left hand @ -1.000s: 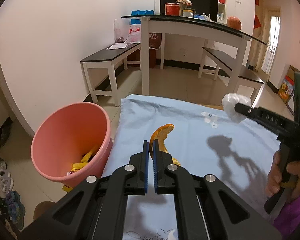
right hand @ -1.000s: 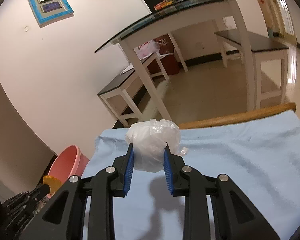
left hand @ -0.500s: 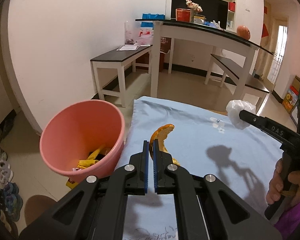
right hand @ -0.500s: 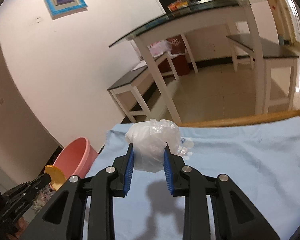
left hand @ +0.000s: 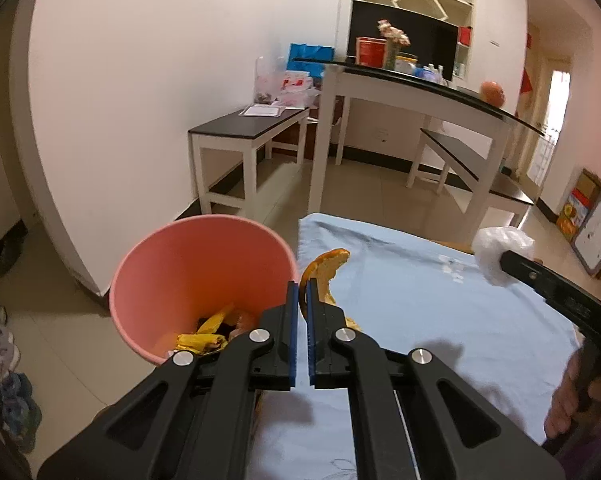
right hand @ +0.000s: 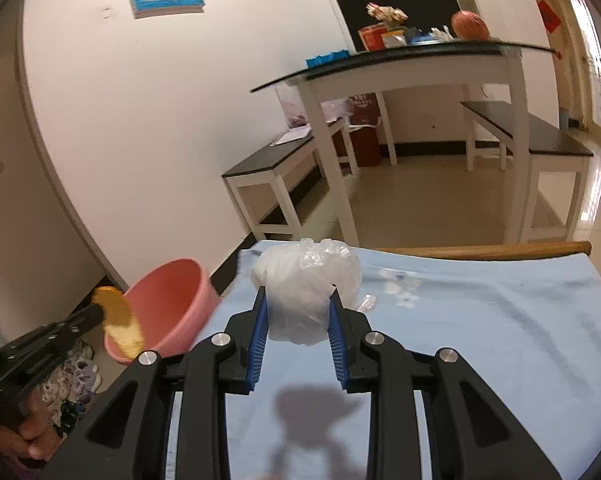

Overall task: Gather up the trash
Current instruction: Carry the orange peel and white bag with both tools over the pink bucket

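Note:
My left gripper is shut on an orange peel and holds it in the air beside the right rim of the pink bin. The bin holds yellow peels and other scraps. In the right wrist view the left gripper holds the peel in front of the bin. My right gripper is shut on a crumpled clear plastic bag above the blue cloth. It also shows in the left wrist view with the bag.
Small clear plastic scraps lie on the cloth near its far edge. A glass-topped white table with two benches stands behind. Shoes lie on the floor left of the bin.
My left gripper has swung left with the peel, from over the cloth to the bin's rim. My right gripper has kept the bag and drifted slightly toward the bin.

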`<state>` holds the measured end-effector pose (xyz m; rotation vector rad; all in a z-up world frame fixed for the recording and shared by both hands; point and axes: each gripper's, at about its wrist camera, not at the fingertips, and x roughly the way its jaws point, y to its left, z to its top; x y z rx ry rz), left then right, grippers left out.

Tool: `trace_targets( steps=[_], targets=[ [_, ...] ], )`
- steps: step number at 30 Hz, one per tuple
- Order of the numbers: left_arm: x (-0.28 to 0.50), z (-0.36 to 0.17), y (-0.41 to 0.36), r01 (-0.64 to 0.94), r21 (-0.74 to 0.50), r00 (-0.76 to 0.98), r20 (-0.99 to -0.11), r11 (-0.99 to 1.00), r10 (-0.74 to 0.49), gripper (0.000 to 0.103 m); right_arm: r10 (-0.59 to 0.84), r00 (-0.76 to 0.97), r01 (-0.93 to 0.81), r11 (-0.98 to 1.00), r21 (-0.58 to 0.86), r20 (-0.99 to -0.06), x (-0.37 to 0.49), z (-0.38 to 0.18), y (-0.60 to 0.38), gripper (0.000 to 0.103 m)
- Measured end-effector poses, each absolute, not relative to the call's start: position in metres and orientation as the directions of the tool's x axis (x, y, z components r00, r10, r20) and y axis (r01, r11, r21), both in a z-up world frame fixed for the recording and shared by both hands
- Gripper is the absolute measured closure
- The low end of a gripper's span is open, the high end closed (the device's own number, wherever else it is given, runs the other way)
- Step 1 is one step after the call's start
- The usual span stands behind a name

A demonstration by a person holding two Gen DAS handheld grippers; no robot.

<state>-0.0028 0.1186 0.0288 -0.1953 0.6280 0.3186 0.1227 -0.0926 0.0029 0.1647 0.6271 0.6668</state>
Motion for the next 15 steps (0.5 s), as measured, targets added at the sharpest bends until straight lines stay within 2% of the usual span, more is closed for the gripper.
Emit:
trace_targets(
  steps=[15],
  targets=[
    [-0.027, 0.023, 0.193, -0.466, -0.114, 0.746, -0.584, 0.877, 0.32, 0.1, 0.721, 0.535, -0.682, 0.676, 0.279, -0.44, 0.066, 0.024, 0.02, 0.076]
  ],
)
